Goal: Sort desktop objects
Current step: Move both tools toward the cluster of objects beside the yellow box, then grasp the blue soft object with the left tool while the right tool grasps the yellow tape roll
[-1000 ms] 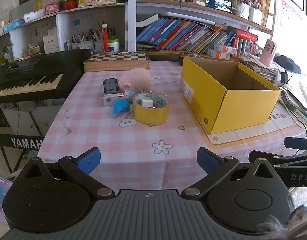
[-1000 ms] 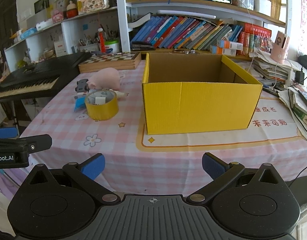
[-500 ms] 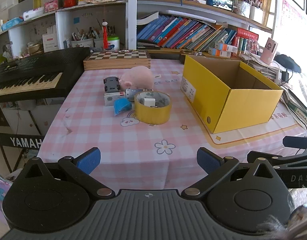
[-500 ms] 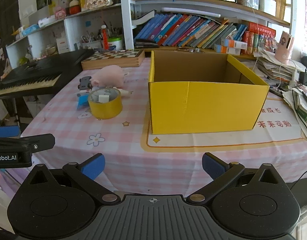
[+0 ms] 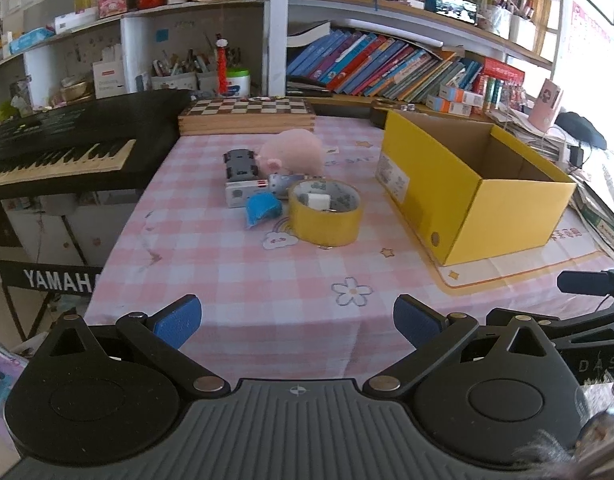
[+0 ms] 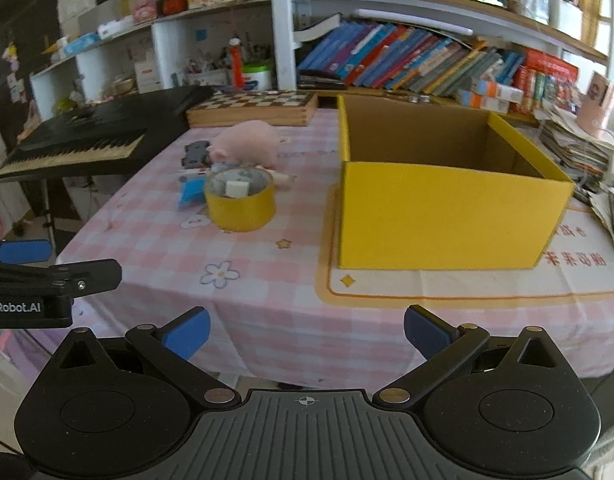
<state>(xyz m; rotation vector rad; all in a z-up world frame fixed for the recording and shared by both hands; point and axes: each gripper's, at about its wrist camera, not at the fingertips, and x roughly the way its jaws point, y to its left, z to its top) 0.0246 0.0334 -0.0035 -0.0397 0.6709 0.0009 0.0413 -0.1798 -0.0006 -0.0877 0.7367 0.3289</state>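
A cluster of small objects lies on the pink checked tablecloth (image 5: 227, 264): a yellow tape roll (image 5: 325, 213) with a white block inside, a pink plush pig (image 5: 293, 151), a dark toy car (image 5: 239, 163), a white box (image 5: 246, 193) and a blue piece (image 5: 263, 209). An open yellow cardboard box (image 5: 473, 184) stands to their right. My left gripper (image 5: 297, 318) is open and empty at the table's near edge. My right gripper (image 6: 307, 330) is open and empty before the box (image 6: 447, 212); the tape roll (image 6: 240, 203) and pig (image 6: 249, 144) lie to its left.
A wooden chessboard box (image 5: 247, 115) sits at the table's back. A black keyboard (image 5: 59, 148) stands left of the table. Bookshelves (image 5: 387, 68) run behind. Stacked papers (image 6: 579, 148) lie right of the box. The left gripper's body (image 6: 35, 292) shows at the right wrist view's left edge.
Both grippers have moved a little forward toward the table, so objects appear closer and lower. Both stay open and empty. Nothing on the table has moved.
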